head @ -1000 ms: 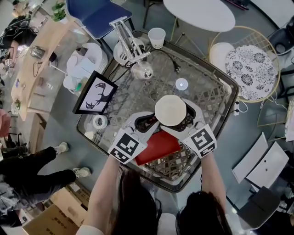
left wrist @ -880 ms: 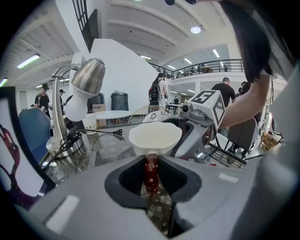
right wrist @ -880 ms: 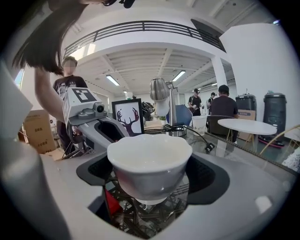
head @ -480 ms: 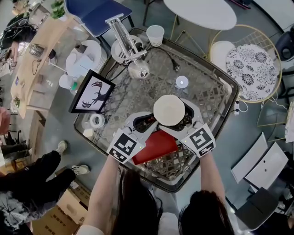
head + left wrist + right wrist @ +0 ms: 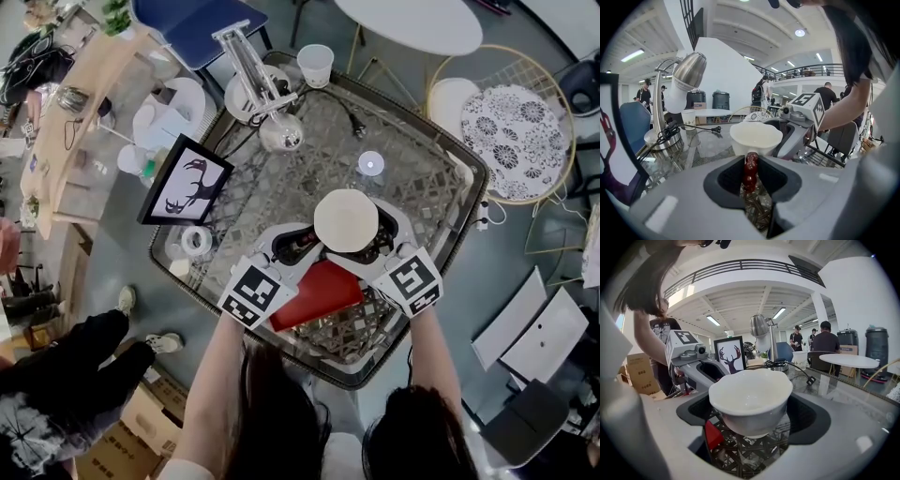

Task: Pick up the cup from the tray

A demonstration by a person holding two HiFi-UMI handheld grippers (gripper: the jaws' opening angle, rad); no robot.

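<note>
A white scalloped cup [image 5: 346, 220] hangs above the glass table, with my right gripper [image 5: 364, 246] shut on it. In the right gripper view the cup [image 5: 751, 399] fills the gap between the jaws, clear of the lattice table top. The red tray [image 5: 319, 294] lies on the table below and nearer me; a corner of the tray [image 5: 712, 434] shows under the cup. My left gripper [image 5: 298, 247] sits just left of the cup, shut on a short string of dark red beads [image 5: 750, 169]. From the left gripper view the cup [image 5: 755, 136] is right ahead.
A metal desk lamp [image 5: 265, 101] and its cable [image 5: 349, 120] stand at the table's far side, with a paper cup [image 5: 316, 64] beyond. A framed deer picture [image 5: 186, 180] and a tape roll [image 5: 196, 241] are at the left, a small round light [image 5: 371, 164] behind the cup.
Both grippers and the cup stay almost where they were; the head view has drifted slightly. A person standing at the left has shifted.
</note>
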